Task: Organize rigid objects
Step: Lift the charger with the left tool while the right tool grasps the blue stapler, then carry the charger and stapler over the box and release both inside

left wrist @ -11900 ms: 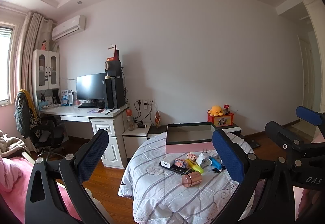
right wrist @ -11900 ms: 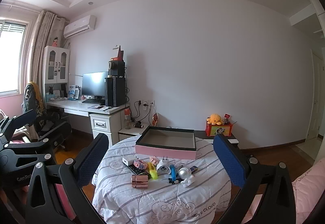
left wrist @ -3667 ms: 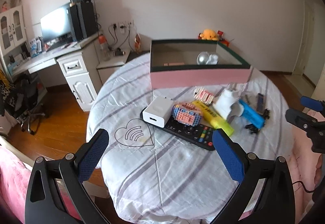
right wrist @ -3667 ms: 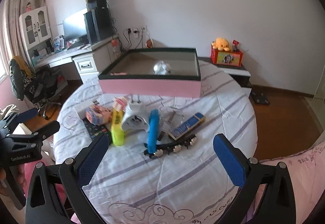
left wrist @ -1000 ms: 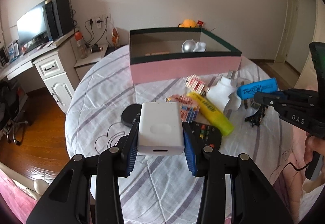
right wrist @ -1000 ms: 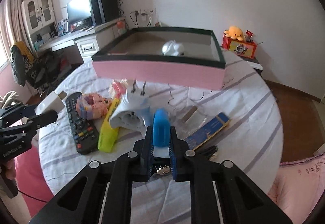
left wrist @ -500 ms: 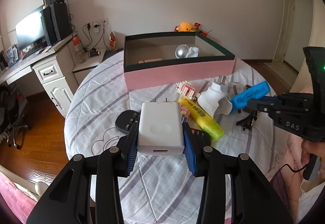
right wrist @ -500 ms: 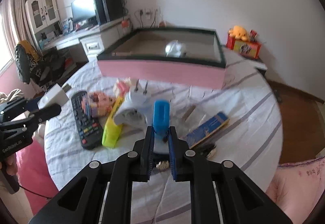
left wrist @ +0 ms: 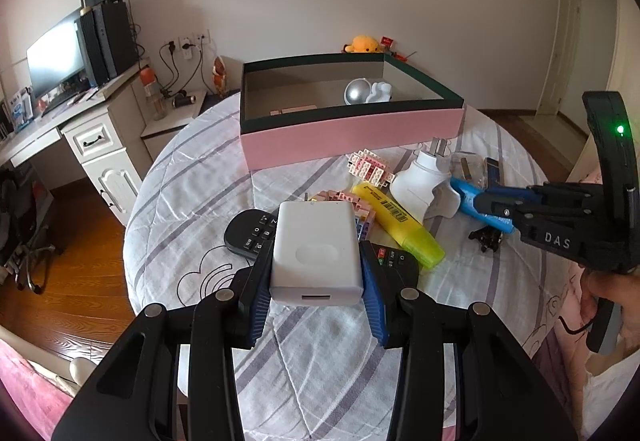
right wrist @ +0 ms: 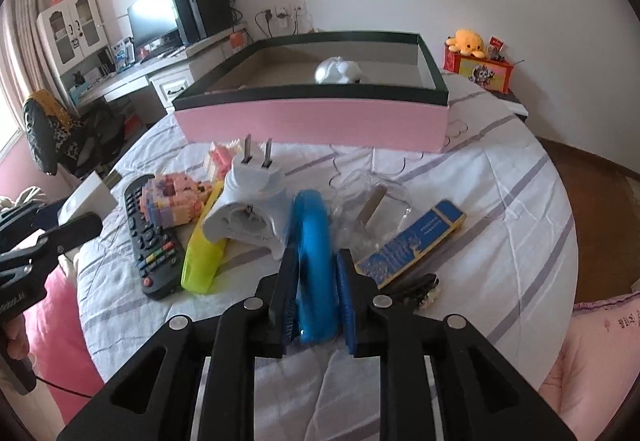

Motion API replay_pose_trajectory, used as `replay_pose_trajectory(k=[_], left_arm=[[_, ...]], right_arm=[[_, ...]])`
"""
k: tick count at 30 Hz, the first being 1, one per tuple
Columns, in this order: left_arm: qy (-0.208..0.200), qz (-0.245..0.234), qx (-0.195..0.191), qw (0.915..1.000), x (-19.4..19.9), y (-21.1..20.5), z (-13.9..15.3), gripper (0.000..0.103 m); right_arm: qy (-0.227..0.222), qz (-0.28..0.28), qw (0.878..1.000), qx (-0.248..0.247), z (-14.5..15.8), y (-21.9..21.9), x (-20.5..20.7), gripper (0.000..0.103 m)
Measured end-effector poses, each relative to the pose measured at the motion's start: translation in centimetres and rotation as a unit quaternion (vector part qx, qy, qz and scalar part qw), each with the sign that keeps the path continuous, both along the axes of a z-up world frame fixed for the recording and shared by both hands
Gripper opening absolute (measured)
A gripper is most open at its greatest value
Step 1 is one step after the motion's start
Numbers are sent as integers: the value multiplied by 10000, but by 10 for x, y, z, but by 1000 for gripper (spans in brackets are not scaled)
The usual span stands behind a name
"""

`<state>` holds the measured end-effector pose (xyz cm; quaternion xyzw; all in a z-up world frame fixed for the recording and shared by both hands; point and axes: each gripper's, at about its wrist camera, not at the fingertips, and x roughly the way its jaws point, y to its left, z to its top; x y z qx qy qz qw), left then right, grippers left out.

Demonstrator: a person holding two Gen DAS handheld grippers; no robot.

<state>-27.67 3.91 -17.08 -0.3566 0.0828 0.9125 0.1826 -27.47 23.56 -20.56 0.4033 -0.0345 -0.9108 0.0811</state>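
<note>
Nearest us, our left gripper pinches the white rectangular plastic charger, which hides the middle of the black remote. Our right gripper has its jaws easing apart around the blurry blue plastic highlighter. Beyond both sits the pink cardboard box; its dark-rimmed front wall half-hides a silver ball.

"DAS" on the right gripper; other print apparently illegible

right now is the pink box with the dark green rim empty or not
Not empty. The open-topped pink box with the dark green rim holds a silver ball beside a white figure.
</note>
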Motion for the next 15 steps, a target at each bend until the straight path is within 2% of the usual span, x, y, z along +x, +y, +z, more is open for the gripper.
replay_pose_trajectory(k=[3, 5, 8, 15], left_arm=[[-20, 9, -13, 10000, -1, 0, -1, 41], [-17, 21, 1, 10000, -1, -1, -1, 41], [16, 27, 2, 10000, -1, 0, 1, 41], [222, 81, 49, 9997, -2, -1, 19, 41]], right_arm=[[-4, 26, 10000, 5, -1, 0, -3, 20], [-136, 125, 9998, 81, -5, -4, -6, 14], [-74, 142, 9998, 132, -6, -6, -4, 14], [355, 83, 9992, 169, 26, 0, 9, 14]])
